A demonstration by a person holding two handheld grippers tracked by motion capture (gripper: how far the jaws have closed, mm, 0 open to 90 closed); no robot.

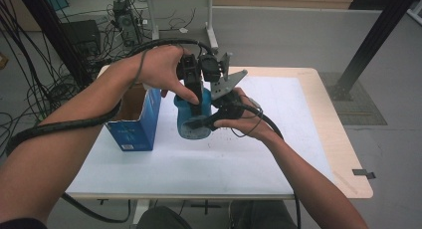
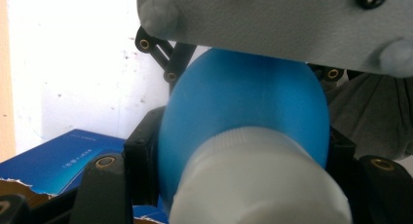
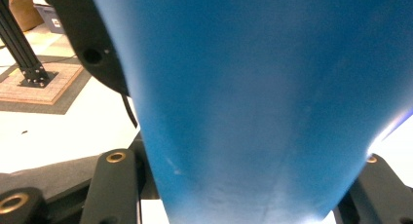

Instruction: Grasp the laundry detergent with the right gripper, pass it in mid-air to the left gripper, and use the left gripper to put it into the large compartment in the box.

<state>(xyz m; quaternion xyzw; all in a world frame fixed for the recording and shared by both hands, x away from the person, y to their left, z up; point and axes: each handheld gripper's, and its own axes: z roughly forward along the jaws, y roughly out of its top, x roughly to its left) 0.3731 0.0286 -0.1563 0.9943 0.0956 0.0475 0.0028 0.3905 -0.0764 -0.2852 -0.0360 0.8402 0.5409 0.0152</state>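
Trouble here would most likely start at the worktop (image 1: 278, 159) level and work down. The bottle (image 1: 193, 120) hangs above it between two grips, just beside the open blue box (image 1: 134, 120), and a careless swing toward the person's left could knock that light carton over or shove it toward the edge. If the work in hand is unscrewing, as the grips on neck and body suggest, a twist that outruns the hold on the body would let the smooth blue plastic spin or slide between the pads and the bottle could drop onto the white sheet. If the bottle holds liquid, a cap coming off while it is tilted could spill it; whether it is full I cannot tell. The trailing cables cross close to both wrists and could snag a turn.

The right hand-held gripper (image 1: 211, 120) comes in low from the person's right and is clamped on the bottle's body; in the right gripper view the blue wall (image 3: 253, 102) sits pressed between its black jaws. The left hand-held gripper (image 1: 198, 102) reaches down from above and is clamped at the top end: in the left gripper view the white cap (image 2: 258, 180) lies nearest the camera with the blue shoulder behind it, jaws tight at either side. Whether the pads bite the cap itself or the neck just past it I cannot tell.
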